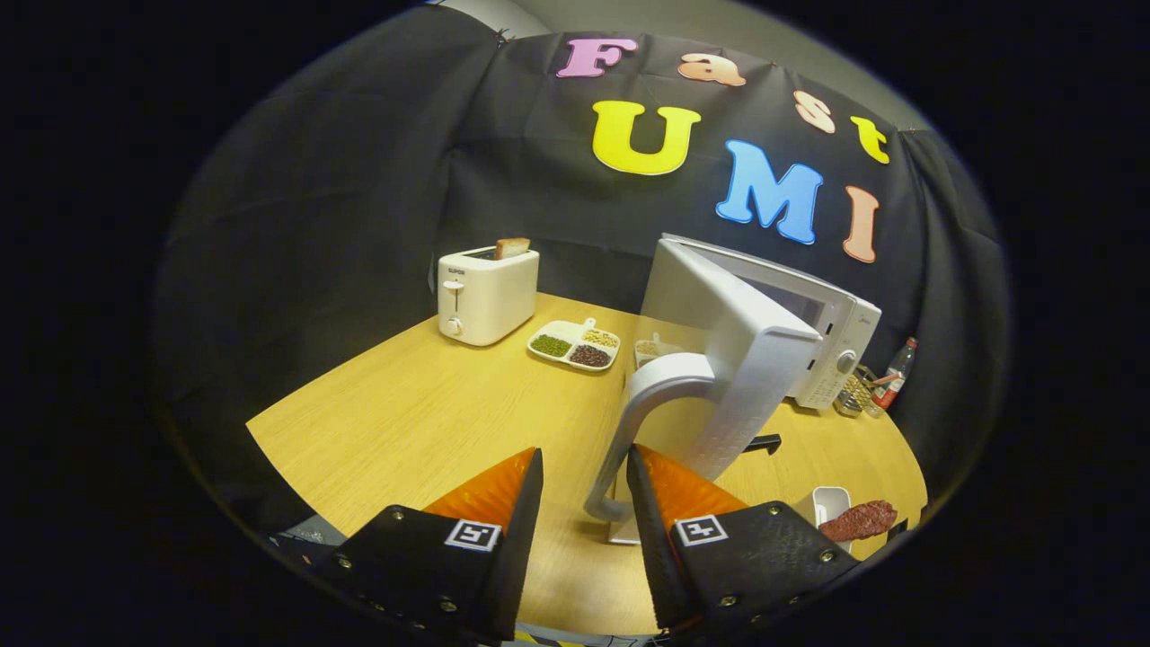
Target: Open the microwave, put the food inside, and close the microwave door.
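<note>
Wooden table (pixel 404 422) under black cloth, microwave (pixel 831 346) right of centre, door (pixel 719 359) swung wide. Gripper (pixel 584 490) jaws apart, curved handle (pixel 633 422) just ahead between them, untouched. Food (pixel 858 519) lower right on white dish (pixel 831 503): probably light, soft; best gripped across its middle.

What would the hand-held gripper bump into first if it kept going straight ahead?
Most likely the door handle. The hand-held gripper is open, and the handle's lower end stands just ahead between its fingers, with the open microwave door behind it. Depth is hard to judge.
</note>
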